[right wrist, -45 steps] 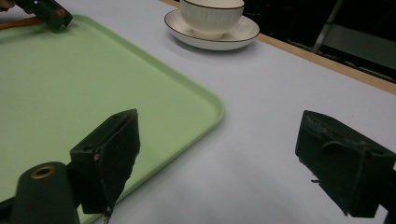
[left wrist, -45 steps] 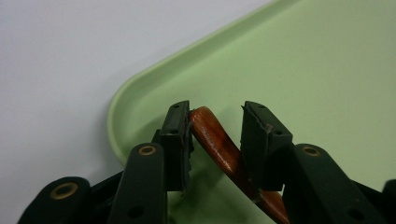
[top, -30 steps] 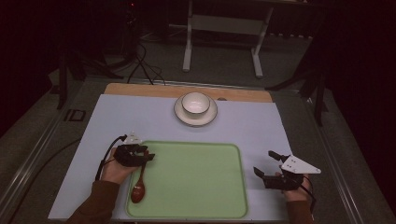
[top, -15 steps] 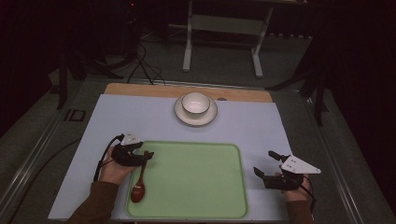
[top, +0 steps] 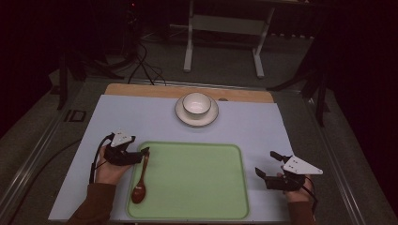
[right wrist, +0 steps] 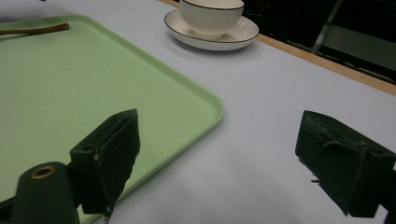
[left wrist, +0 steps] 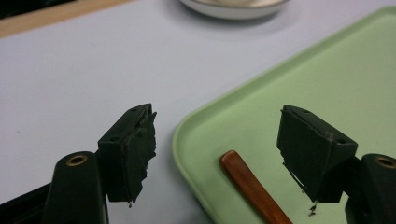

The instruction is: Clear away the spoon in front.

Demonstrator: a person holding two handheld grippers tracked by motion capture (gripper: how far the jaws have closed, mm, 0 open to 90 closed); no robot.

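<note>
**Spoon lies on the tray, both claws spread**

The counter (top: 141,117) carries a green tray (top: 197,183), the landmark here. Beyond the tray's far edge stands a saucer (top: 180,115) with a white bowl (top: 196,103) on it.

The person's left hand (top: 109,171) rests just off the tray's left edge, forearm coming in from the near side, with the left claw (top: 145,152) pointing level across the tray's left rim. Its jaws have just been opening and now stand wide apart, pinching nothing; in the left gripper view the spoon handle lies between them, untouched.

The right hand (top: 295,190) sits off the tray's right edge, near its near corner, and the right claw (top: 265,164) points toward the tray's right side, jaws spread wide over bare counter, holding nothing.

The wooden spoon (top: 140,183) lies inside the tray along its left edge, bowl end toward the near side, handle tip toward the left claw.
</note>
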